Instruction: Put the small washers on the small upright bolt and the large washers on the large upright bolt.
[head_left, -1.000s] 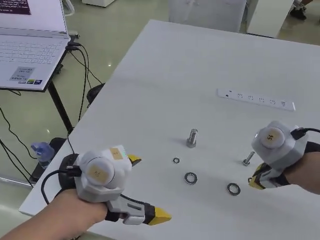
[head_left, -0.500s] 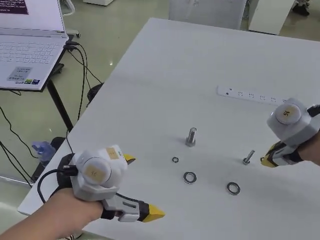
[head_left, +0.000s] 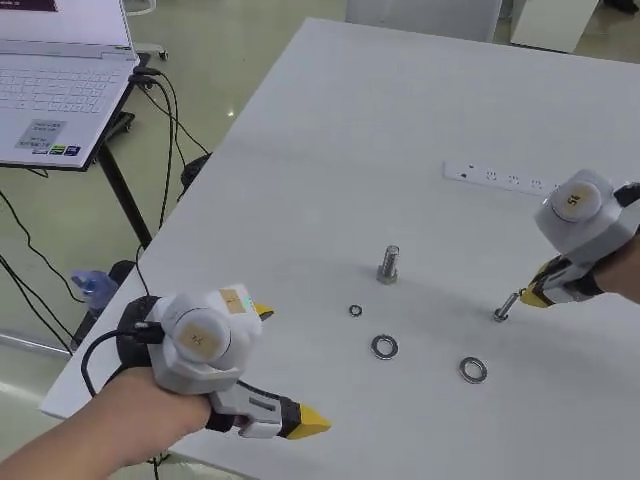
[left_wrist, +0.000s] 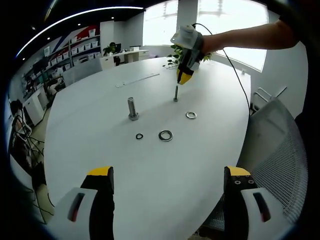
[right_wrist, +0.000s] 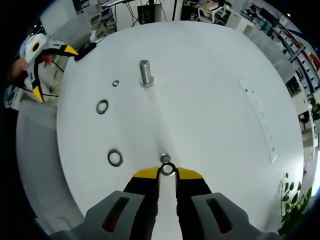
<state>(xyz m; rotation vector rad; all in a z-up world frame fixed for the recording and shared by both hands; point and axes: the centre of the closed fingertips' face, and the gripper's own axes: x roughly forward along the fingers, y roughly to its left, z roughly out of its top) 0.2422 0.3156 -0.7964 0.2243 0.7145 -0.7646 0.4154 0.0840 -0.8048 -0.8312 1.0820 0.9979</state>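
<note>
Left gripper view: left gripper (left_wrist: 168, 172) jaws apart at near table (left_wrist: 100, 100) edge. Three loose washers (left_wrist: 165, 135) ahead, large bolt (left_wrist: 132, 108) beyond. Right gripper (right_wrist: 167, 172) clamps small washer (right_wrist: 161, 170), now nearer small bolt (right_wrist: 164, 158) top than 0.5 s ago. Cap marking (head_left: 573, 200) unreadable.

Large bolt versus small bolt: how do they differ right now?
Size: the large bolt is thicker and taller; the small bolt is thin and short. State: the right gripper holds a washer right at the small bolt's top, while the large bolt stands alone with no gripper near it. Shared: both are silver and stand head down on the white table.
</note>
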